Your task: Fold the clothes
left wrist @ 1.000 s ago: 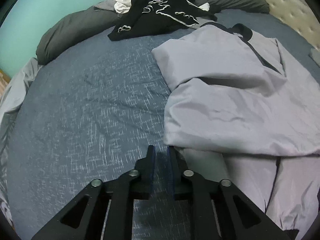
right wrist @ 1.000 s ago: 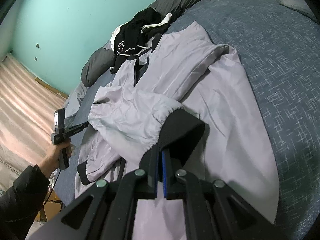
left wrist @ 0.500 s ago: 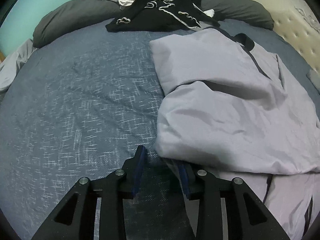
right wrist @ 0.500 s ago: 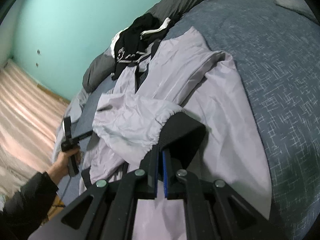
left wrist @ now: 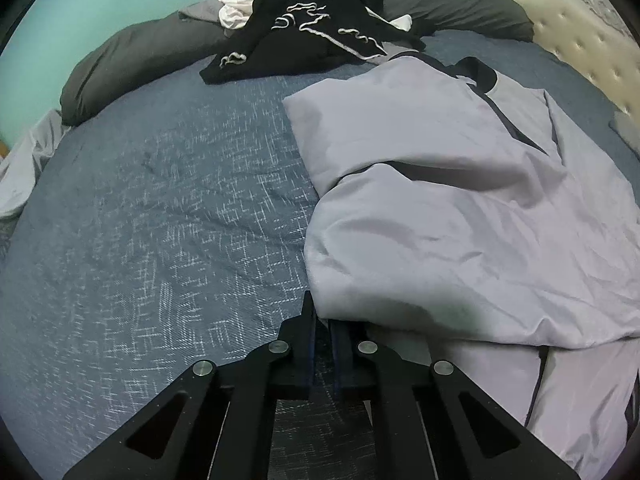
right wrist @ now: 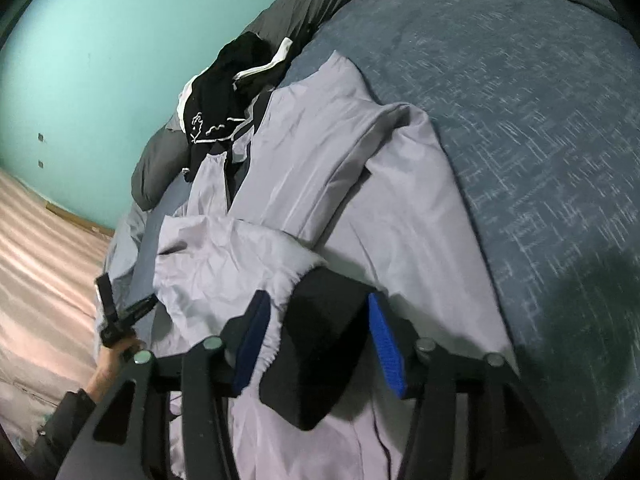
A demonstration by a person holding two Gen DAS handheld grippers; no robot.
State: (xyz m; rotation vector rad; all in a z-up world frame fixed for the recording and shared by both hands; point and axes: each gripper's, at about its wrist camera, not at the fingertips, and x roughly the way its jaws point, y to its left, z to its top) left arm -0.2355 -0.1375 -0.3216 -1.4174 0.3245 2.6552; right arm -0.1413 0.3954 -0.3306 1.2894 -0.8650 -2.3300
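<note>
- Your left gripper (left wrist: 323,320), bottom centre of its view, pinches the folded edge of the grey jacket (left wrist: 460,208).
- Your right gripper (right wrist: 316,340) is spread wide; the black cuff (right wrist: 320,352) lies between its fingers.
- The jacket lies on the blue bed (left wrist: 160,220), right of frame.

Jacket (left wrist: 460,208) lies on the bed (left wrist: 160,220) — clothes pile (left wrist: 312,40) behind it, against the pillow (left wrist: 132,60).

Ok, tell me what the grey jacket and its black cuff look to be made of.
Grey jacket: looks like thin synthetic shell, nylon or polyester, given its faint sheen and crisp, papery creases. Black cuff: matte and thicker, probably ribbed knit; blur leaves the weave unclear.
</note>
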